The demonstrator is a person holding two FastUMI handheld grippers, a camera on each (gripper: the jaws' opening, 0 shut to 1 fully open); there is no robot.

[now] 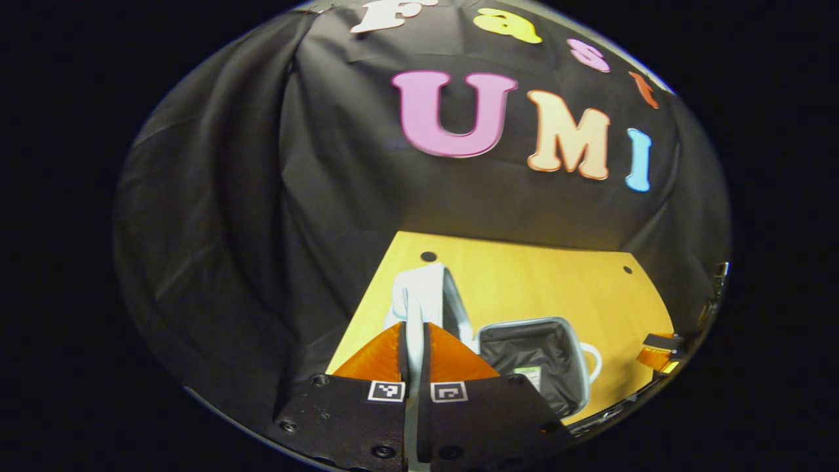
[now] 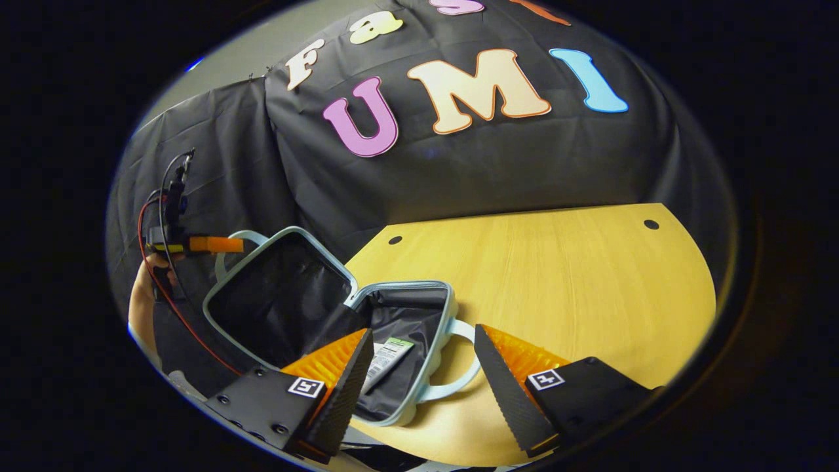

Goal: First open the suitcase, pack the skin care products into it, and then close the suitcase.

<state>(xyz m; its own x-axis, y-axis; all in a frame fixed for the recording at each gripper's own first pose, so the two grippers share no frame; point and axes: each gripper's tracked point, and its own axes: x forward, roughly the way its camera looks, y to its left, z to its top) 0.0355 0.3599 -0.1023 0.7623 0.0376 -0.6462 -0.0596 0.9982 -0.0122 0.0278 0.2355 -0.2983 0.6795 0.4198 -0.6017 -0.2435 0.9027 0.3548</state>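
While the suitcase (image 2: 393, 354) lies open on the yellow table (image 2: 557, 275), its lid (image 2: 275, 301) stands raised on the side away from the handle (image 2: 459, 373), tilted back past the table's edge. The lid and the base are both lined in dark cloth, and the rim is pale blue-grey. A white tag (image 2: 387, 357) lies on the lining inside the base.

In the left gripper view, the left gripper (image 1: 414, 357) has its two orange fingers drawn close together on a thin pale edge of the lid (image 1: 426, 295), which runs up between them; both fingers appear to press on it. The base of the suitcase (image 1: 534, 367) lies just right of that lid, its dark inside facing up, with the handle (image 1: 593, 364) on its far side. The table (image 1: 524, 282) stretches beyond the suitcase.

In the right gripper view, the right gripper (image 2: 423, 377) hangs over the suitcase's near end with its fingers spread wide and nothing between them. One finger (image 2: 341, 367) sits over the base's near corner, the other (image 2: 511, 373) over the table just past the handle. Beyond the lid, the left gripper (image 2: 213, 244) shows at the lid's top edge, held by a hand (image 2: 147, 295), with red and black wires (image 2: 151, 262) hanging by it.
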